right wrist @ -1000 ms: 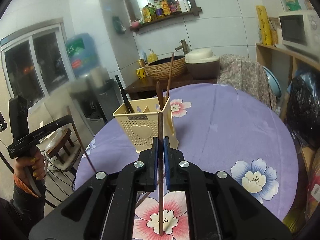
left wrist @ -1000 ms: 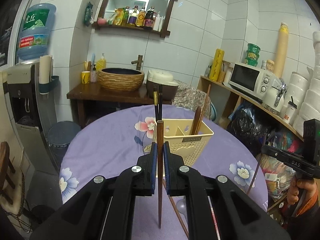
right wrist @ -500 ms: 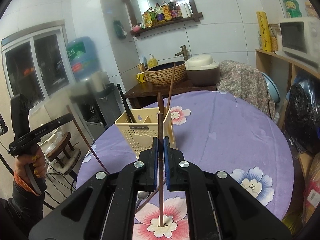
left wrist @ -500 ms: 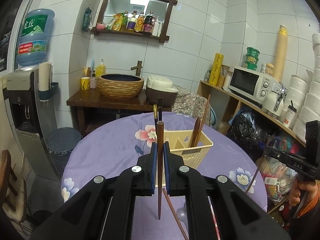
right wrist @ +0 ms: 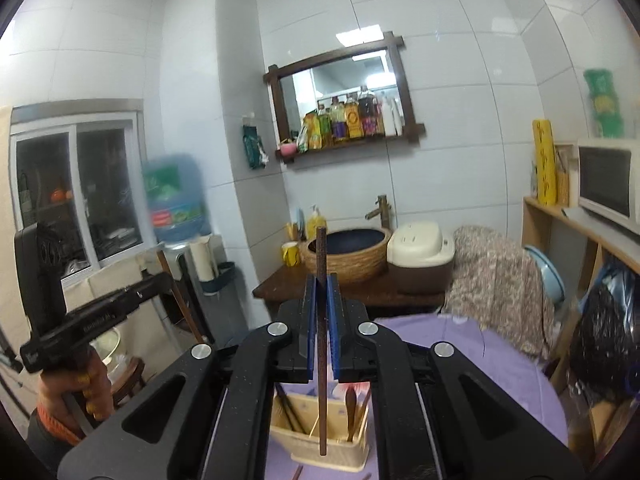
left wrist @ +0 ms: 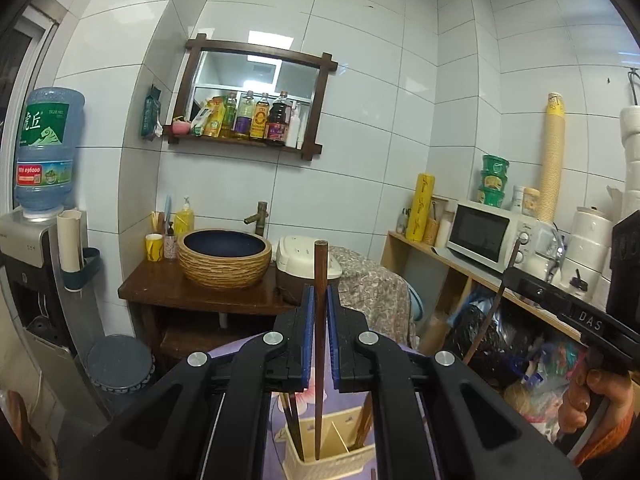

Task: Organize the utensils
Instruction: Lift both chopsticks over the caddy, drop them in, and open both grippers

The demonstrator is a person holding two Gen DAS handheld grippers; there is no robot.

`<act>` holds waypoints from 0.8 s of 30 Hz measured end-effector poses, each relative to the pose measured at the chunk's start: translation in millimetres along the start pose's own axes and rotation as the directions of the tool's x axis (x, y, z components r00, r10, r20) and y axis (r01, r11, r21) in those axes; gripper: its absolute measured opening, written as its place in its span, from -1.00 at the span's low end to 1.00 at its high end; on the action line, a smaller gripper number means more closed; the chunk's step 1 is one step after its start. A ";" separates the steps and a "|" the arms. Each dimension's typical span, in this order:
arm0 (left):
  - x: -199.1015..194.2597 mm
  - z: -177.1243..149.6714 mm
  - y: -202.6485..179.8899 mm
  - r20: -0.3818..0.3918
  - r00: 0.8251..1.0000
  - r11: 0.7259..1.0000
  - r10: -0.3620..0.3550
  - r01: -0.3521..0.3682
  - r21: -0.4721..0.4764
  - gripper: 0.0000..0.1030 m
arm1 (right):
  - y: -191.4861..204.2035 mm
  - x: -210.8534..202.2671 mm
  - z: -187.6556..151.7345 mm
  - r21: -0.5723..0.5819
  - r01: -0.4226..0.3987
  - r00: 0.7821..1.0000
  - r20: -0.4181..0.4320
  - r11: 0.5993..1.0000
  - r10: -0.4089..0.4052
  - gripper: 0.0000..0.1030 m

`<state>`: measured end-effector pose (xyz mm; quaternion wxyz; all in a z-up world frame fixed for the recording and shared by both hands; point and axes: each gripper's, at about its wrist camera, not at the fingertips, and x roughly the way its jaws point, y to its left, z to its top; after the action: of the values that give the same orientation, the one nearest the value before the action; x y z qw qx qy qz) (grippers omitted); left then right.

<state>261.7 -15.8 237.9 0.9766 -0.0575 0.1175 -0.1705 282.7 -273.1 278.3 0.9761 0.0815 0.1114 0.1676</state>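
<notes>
My left gripper [left wrist: 319,292] is shut on a dark brown chopstick [left wrist: 319,400] held upright, its lower tip hanging over the cream utensil holder [left wrist: 332,460] at the bottom of the left wrist view. My right gripper [right wrist: 321,284] is shut on a second brown chopstick [right wrist: 321,248], also upright, above the same holder [right wrist: 304,446]. The holder stands on the purple flowered tablecloth [right wrist: 480,352] with several chopsticks and a wooden spoon [right wrist: 351,400] in its compartments. Each view shows the other gripper off to the side, with a hand on its handle.
Behind the table a dark wooden stand carries a woven basin [left wrist: 224,256] and a rice cooker [left wrist: 296,268]. A shelf with a microwave [left wrist: 484,236] runs along the right wall. A water dispenser [left wrist: 44,208] stands at the left.
Both grippers have risen with their chopsticks still clamped. The holder has dropped from the middle of each view to the bottom edge, and the table is mostly out of sight.
</notes>
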 end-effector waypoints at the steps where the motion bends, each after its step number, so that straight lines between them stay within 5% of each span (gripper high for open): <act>1: 8.4 -2.7 -0.6 -0.010 1.000 1.000 0.006 -0.006 0.000 -0.85 | 0.8 5.9 0.1 0.003 0.007 1.000 0.002 1.000 -0.007 -0.88; 15: 74.6 -105.2 21.9 -0.214 0.976 0.998 0.047 -0.055 -0.030 -0.85 | -25.1 90.5 -108.7 0.057 0.069 0.980 -0.191 0.996 -0.057 -0.88; 22: 81.4 -115.6 30.5 -0.243 0.967 0.996 0.073 -0.082 -0.029 -0.84 | -36.7 98.3 -123.1 0.099 0.084 0.976 -0.207 0.992 -0.062 -0.88; 24: 78.8 -115.9 29.8 -0.233 0.969 0.995 0.085 -0.093 -0.024 -0.62 | -34.8 98.0 -124.5 0.100 0.088 0.977 -0.204 0.991 -0.066 -0.86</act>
<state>314.4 -23.6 104.9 0.9618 -0.0488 0.2358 -0.1302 353.0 -256.5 133.1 0.9598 0.1129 0.2212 0.1307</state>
